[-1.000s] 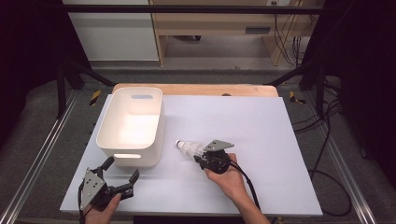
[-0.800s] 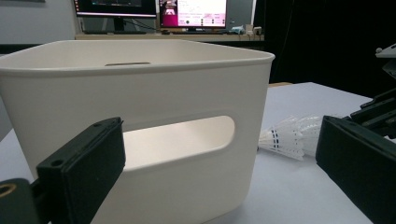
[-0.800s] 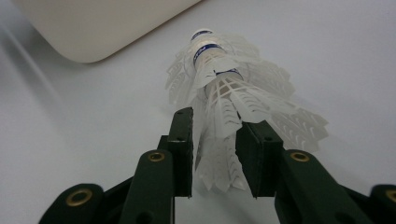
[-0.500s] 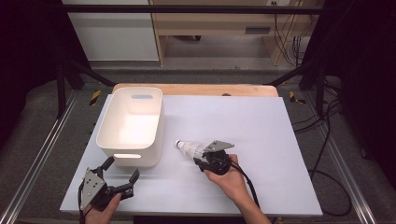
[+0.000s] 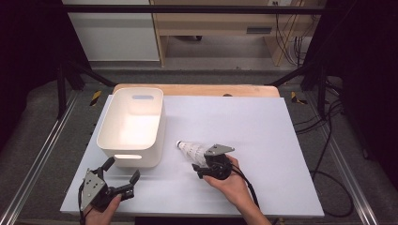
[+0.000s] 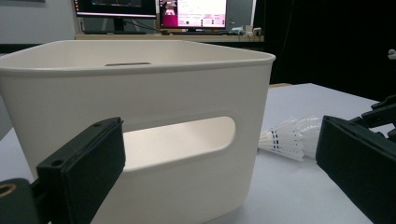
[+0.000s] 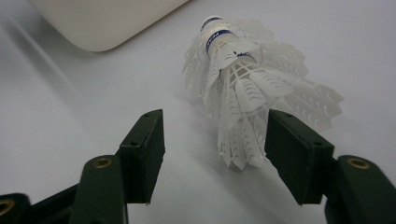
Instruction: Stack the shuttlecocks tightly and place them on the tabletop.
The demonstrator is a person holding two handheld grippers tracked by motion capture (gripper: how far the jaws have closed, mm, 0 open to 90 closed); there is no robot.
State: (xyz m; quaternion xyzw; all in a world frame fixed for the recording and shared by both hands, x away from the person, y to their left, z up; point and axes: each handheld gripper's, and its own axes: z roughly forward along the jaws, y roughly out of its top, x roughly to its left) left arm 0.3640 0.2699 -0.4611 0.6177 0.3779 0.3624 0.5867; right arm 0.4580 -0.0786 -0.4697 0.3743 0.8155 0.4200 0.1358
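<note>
Shuttlecock stack not yet grasped; bin empty.
The stack of white plastic shuttlecocks (image 7: 247, 93) lies on the white table (image 5: 263, 122), framed by the released right hand-held gripper (image 7: 212, 156); lifting into the white plastic bin (image 5: 132, 125) is left. The left hand-held gripper (image 5: 123, 176) is held released beside the bin's near wall; open table lies rightward.

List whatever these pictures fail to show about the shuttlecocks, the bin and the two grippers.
- Shuttlecocks: nested in a stack; the count is unclear in the right gripper view, and too small to tell in the high view.
- Blue band lettering: blurred in the right gripper view.
- Bin: in the left gripper view its near wall hides the floor.
- Left gripper: open, its right jaw cut off by the frame edge.
- Right gripper: open; contact with the feathers is unclear.
</note>
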